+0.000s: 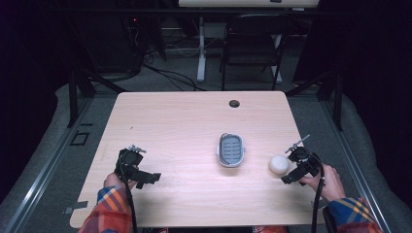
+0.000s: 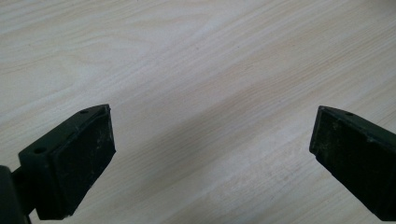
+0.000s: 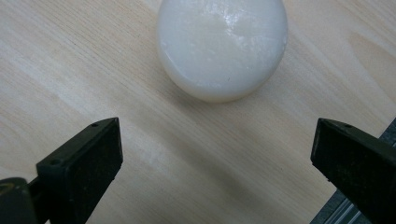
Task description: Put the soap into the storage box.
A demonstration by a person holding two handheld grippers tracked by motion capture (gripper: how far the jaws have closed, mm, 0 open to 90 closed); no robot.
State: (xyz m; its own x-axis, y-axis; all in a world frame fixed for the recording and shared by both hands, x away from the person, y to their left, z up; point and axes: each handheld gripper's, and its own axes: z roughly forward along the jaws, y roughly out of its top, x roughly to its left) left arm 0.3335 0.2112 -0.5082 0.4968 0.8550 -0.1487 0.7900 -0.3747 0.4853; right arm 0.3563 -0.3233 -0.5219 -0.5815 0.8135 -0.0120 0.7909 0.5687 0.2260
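Observation:
A round white soap bar (image 1: 278,164) lies on the wooden table (image 1: 184,121) near its right edge. In the right gripper view the soap (image 3: 222,46) sits just ahead of my right gripper (image 3: 215,154), whose jaws stand wide apart with nothing between them. From above, the right gripper (image 1: 291,167) is right beside the soap, on its right. A grey soap dish (image 1: 230,150) rests near the table's middle. My left gripper (image 1: 130,162) hovers at the front left, and in its own view the left gripper (image 2: 212,140) is open over bare wood.
A round cable hole (image 1: 234,103) marks the table's far edge. A black chair (image 1: 252,46) and a white desk leg (image 1: 200,48) stand beyond the table. The right edge of the table lies close to my right gripper.

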